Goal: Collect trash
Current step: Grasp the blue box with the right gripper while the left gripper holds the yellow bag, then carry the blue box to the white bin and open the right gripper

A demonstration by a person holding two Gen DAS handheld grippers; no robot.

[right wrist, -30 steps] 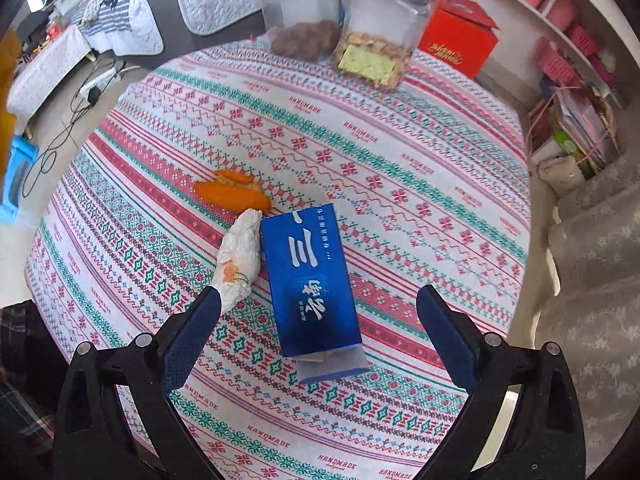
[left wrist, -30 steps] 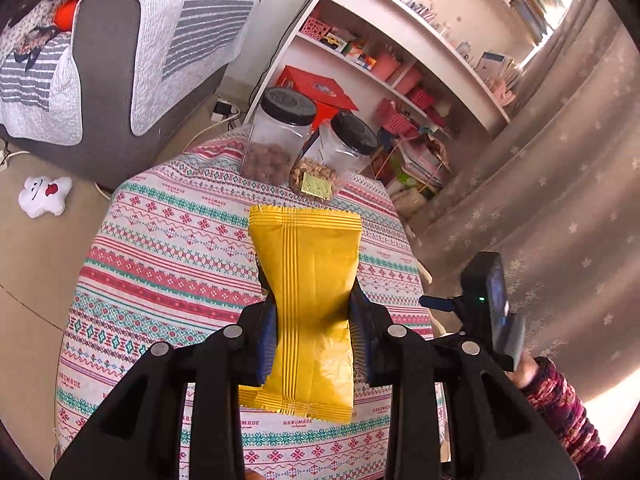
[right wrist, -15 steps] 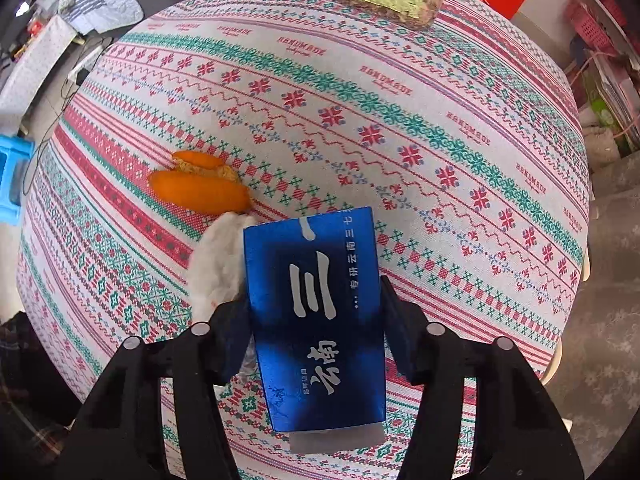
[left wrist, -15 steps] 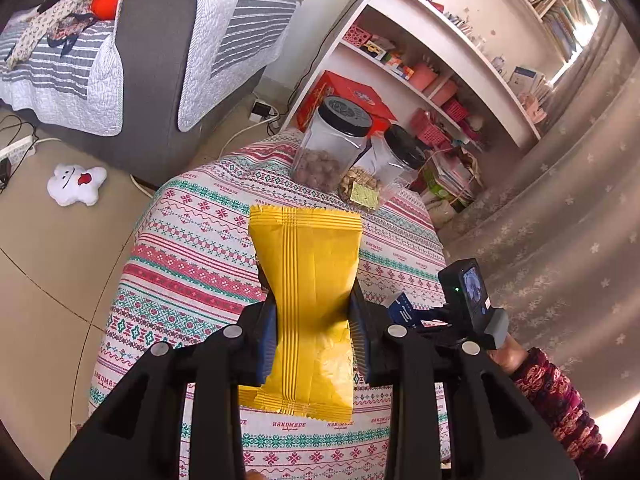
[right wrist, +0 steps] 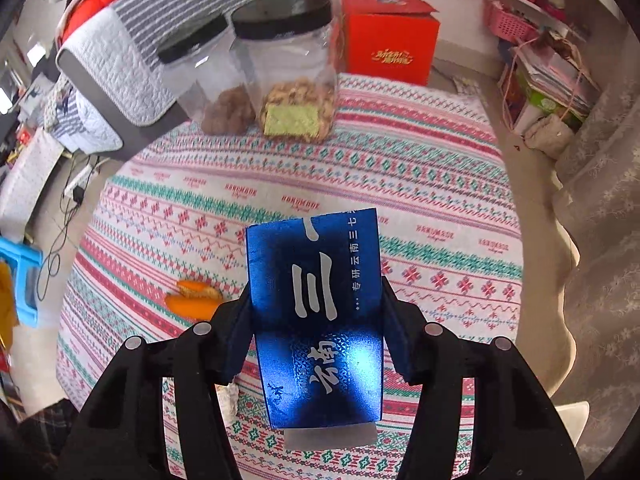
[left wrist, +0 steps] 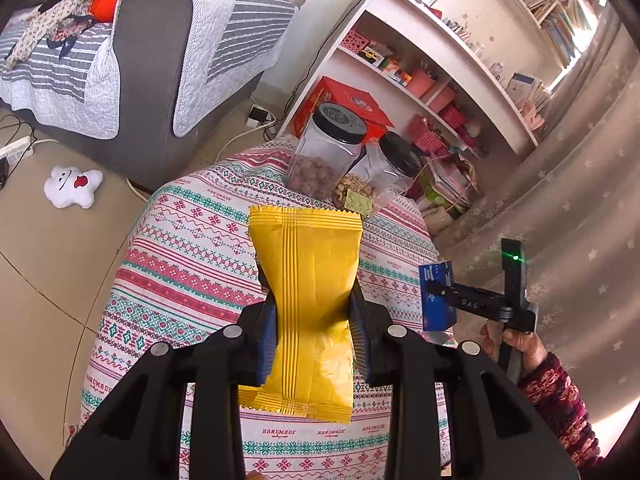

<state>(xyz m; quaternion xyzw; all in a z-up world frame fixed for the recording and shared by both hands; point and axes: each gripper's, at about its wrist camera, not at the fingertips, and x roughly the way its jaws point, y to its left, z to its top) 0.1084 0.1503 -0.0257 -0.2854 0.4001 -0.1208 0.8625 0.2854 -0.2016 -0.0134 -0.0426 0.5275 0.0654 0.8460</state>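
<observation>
- While the round table (right wrist: 436, 184) under its patterned cloth serves as the landmark, the left gripper (left wrist: 314, 320) hangs above its near edge, pinched tight on a yellow snack wrapper (left wrist: 308, 312) that stands upright between the pads, off the cloth.
- Over the table's near half, the right gripper (right wrist: 316, 320) clamps a blue carton (right wrist: 316, 320) by its long sides; the carton is lifted clear of the cloth, its printed face toward the camera.
- From the left wrist view, that same carton shows beyond the table's right edge, with a hand (left wrist: 516, 340) in a patterned sleeve on the gripper's handle.
- Orange peel (right wrist: 194, 298) lies on the cloth, left of the carton.
- Two clear jars (right wrist: 256, 68) with black lids stand side by side at the table's far edge.
- Behind the table sits a red box (right wrist: 390, 36) on the floor.
</observation>
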